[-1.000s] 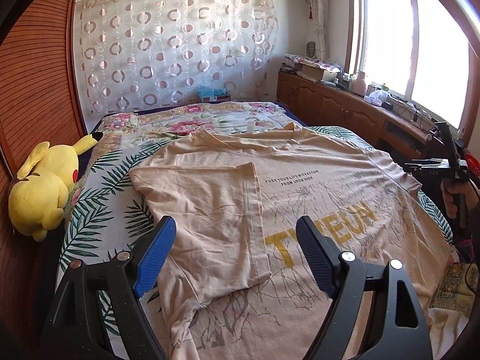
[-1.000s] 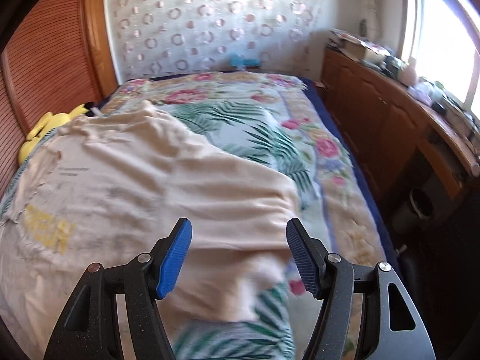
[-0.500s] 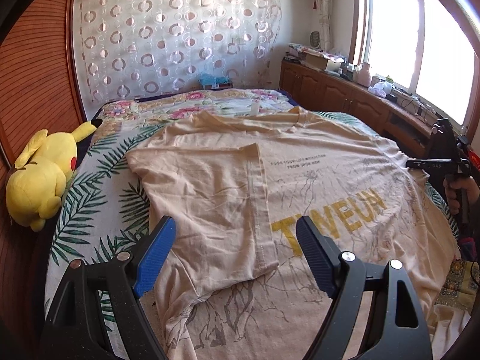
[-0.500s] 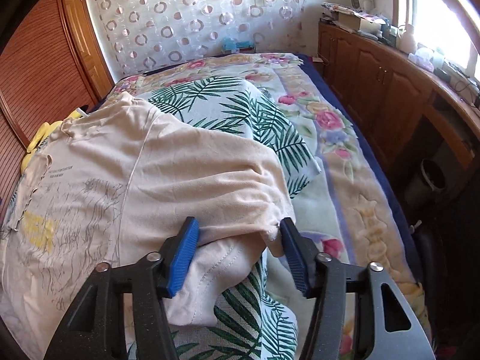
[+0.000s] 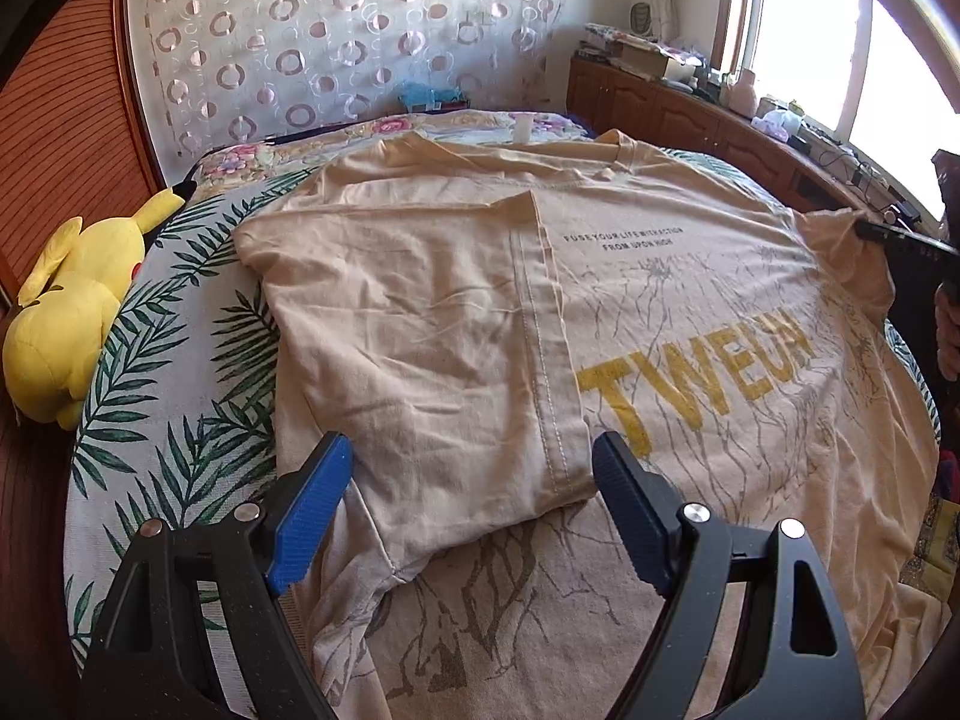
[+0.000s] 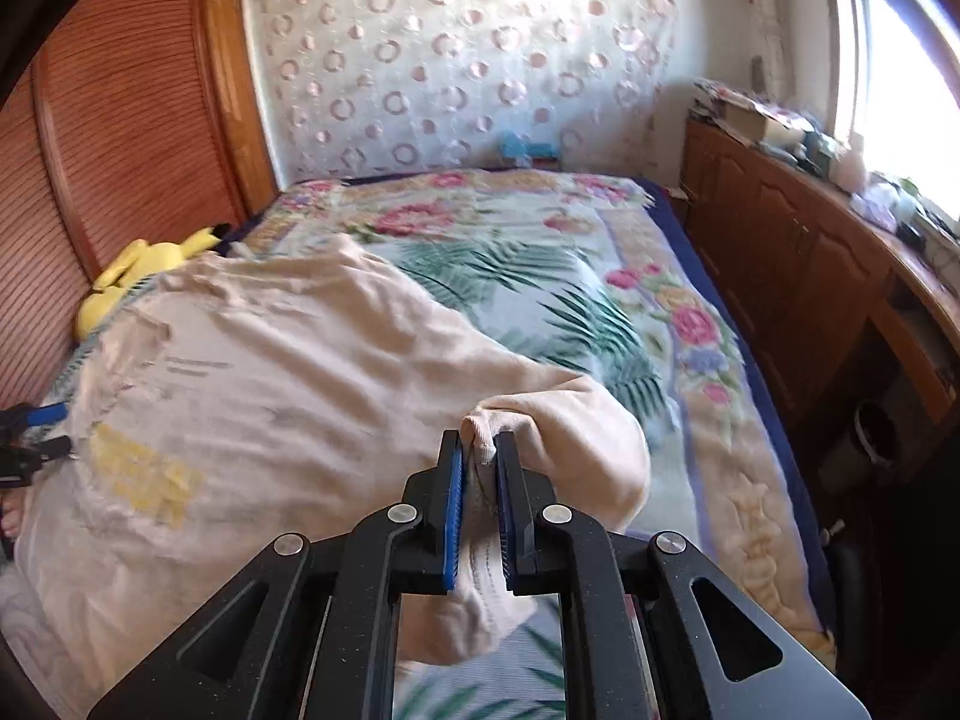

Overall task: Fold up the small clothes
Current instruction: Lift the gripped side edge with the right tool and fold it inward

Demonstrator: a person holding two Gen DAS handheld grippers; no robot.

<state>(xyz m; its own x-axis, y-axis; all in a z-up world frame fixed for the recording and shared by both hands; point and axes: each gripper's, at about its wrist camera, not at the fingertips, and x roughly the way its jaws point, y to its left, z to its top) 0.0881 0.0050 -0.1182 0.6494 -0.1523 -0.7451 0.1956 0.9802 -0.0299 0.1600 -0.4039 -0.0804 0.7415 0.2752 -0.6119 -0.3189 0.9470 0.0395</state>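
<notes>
Beige cotton T-shirt [image 5: 690, 312] is lying spread on the bed [image 5: 180, 360] (one sleeve already folded in), the right hand-held gripper [image 6: 480, 450] closing on its other sleeve while the left hand-held gripper [image 5: 471, 480] is hovering wide.

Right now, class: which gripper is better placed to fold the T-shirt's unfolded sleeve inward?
Right. The right gripper is closing on that sleeve; the left gripper hangs open above the already folded side.

Black hand-held gripper [image 6: 478, 450], ribbed blue pads [image 5: 309, 507], silver screws
</notes>
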